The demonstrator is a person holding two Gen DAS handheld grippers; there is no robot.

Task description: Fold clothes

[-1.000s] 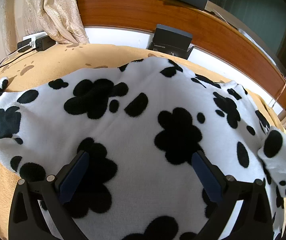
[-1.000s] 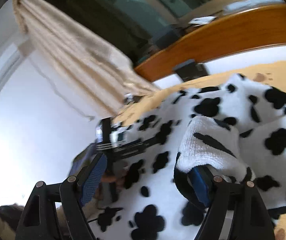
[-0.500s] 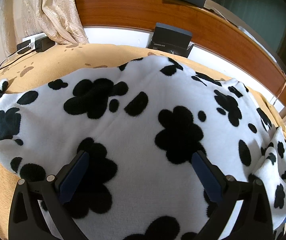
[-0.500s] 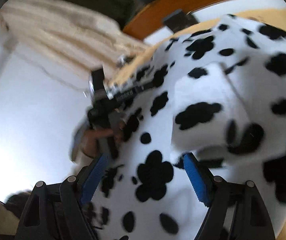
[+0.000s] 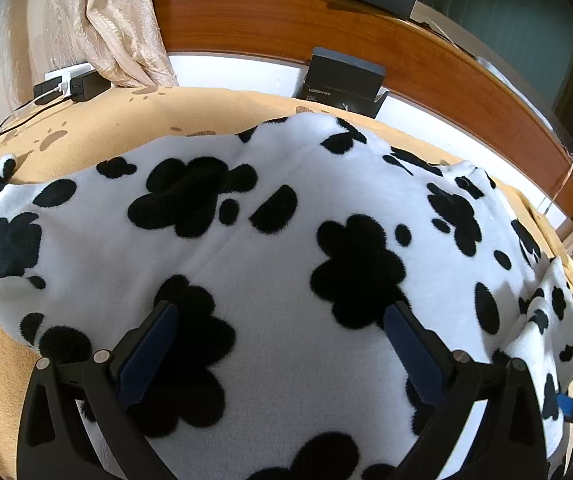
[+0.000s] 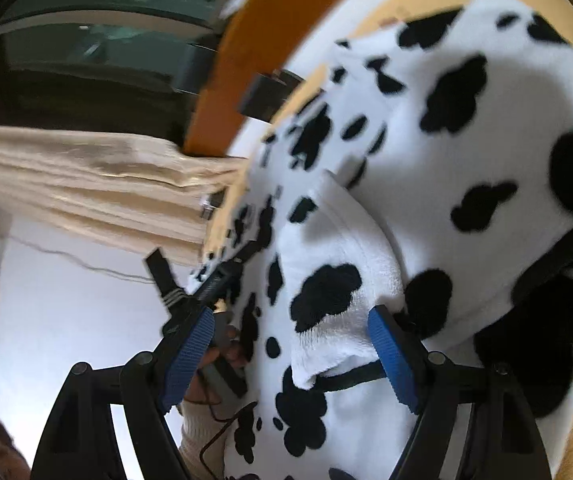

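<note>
Jaws of the left gripper (image 5: 278, 344) stand wide apart just over the cow-print fleece garment (image 5: 306, 208), gripping nothing. The right gripper (image 6: 292, 354) (its view tilted and blurred) is also open, a folded-over sleeve (image 6: 334, 280) lying between its blue pads (image 6: 392, 360) unpinched. The garment spreads across a tan blanket (image 5: 98, 136); beyond sit a black box (image 5: 342, 80), a wooden ledge (image 5: 266, 20) and a beige curtain (image 5: 118, 20).

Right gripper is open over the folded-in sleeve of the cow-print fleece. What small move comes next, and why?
Probably ease the right gripper back off the sleeve: its fingers stand apart, gripping nothing, and the sleeve already lies folded over the fleece body. The left gripper hangs open above the fleece.
</note>
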